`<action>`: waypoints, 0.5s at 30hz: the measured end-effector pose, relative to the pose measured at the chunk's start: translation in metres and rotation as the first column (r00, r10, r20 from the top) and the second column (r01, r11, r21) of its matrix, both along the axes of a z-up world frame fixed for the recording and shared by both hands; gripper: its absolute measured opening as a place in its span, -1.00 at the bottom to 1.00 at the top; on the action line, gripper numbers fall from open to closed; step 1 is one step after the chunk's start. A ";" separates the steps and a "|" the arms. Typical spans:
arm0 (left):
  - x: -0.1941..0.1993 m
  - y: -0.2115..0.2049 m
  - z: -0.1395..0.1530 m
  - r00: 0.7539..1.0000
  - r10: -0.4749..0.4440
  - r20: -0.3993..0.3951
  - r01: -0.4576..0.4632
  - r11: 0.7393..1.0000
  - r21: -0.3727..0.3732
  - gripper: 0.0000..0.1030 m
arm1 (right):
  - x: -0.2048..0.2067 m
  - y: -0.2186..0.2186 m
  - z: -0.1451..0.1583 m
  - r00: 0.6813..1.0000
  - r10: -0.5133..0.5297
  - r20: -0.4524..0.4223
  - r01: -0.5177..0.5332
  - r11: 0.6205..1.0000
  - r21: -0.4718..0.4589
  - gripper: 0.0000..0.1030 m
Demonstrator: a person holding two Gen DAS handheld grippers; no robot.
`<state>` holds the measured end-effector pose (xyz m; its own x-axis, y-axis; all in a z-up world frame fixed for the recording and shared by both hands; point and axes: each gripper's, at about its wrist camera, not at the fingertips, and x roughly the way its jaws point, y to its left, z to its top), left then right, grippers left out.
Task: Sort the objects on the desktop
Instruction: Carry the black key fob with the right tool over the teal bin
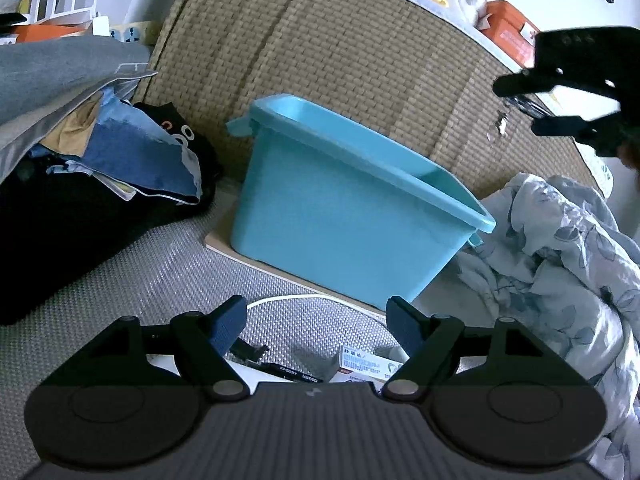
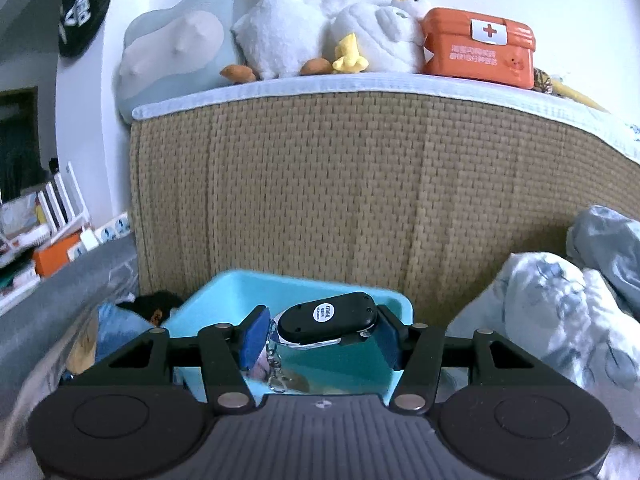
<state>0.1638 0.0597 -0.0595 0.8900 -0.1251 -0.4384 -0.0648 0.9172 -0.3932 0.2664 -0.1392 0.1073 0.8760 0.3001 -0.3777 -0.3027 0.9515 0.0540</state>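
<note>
**Key fob carried over the blue bin, more items waiting**

The right tool (image 2: 320,334) is pinching a black key fob (image 2: 328,318) crosswise between its blue pads, with a short chain and keyring (image 2: 276,368) dangling below. It sits above the near rim of the light blue bin (image 1: 360,208), so the fob looks ready to be dropped in. In the right wrist view, something pale and round lies on the bin's floor, though it is too blurred to name, so at least one object may already be sorted.

The left tool (image 1: 316,326) is spread and holds nothing. It hovers in front of the bin, on the near side. Directly beneath it, just before the bin, lie a black marker pen (image 1: 296,372), a small printed box (image 1: 368,364) and a white cable (image 1: 304,300) on the grey woven surface.

Judging from this, the sorting is partway along: the fob is about to go in, and the pen and box are yet to be picked up.
</note>
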 end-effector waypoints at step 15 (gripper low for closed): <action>0.002 0.004 -0.006 1.000 0.007 -0.025 -0.007 1.000 -0.025 0.54 | 0.139 0.033 -0.058 0.935 0.000 -0.355 0.008 1.000 0.021 0.16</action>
